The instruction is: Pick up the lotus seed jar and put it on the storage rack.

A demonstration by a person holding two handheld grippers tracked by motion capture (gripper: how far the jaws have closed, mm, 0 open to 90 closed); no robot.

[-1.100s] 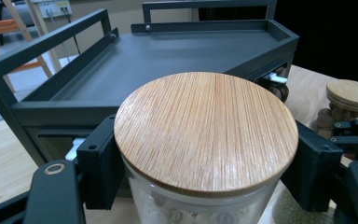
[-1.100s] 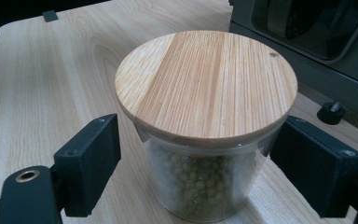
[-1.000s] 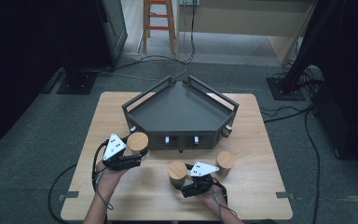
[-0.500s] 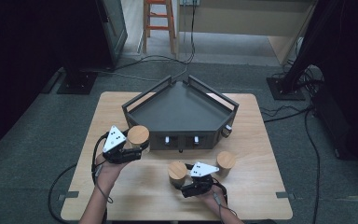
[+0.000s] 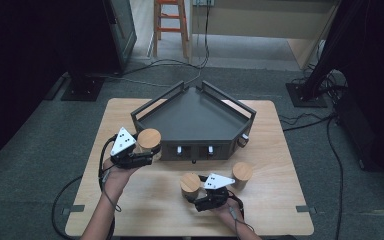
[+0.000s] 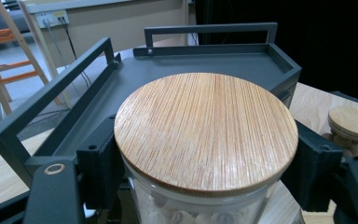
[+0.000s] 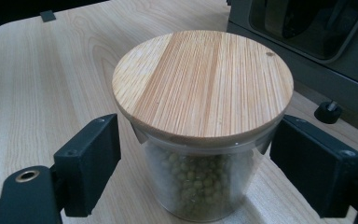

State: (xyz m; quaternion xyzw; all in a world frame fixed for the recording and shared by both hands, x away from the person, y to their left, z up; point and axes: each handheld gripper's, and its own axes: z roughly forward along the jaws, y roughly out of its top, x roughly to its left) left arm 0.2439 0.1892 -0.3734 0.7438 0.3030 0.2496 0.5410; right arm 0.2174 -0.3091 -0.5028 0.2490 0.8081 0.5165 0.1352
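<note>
On the desk [image 5: 145, 210] stands a dark tray [image 5: 195, 120] with rails. Your left gripper [image 5: 137, 159] grips a glass jar with pale contents [image 6: 205, 140] tightly, just beside the tray's left corner. Your right gripper [image 5: 200, 197] is around the jar of green peas [image 7: 200, 140], which rests on the desk, its jaws apart from the glass.

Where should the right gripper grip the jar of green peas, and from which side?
On the glass wall just under the bamboo lid, coming in level from the person's side. The jar of green peas stands upright, and the right gripper already has a jaw on each side; the overhanging lid should stop it slipping.
</note>
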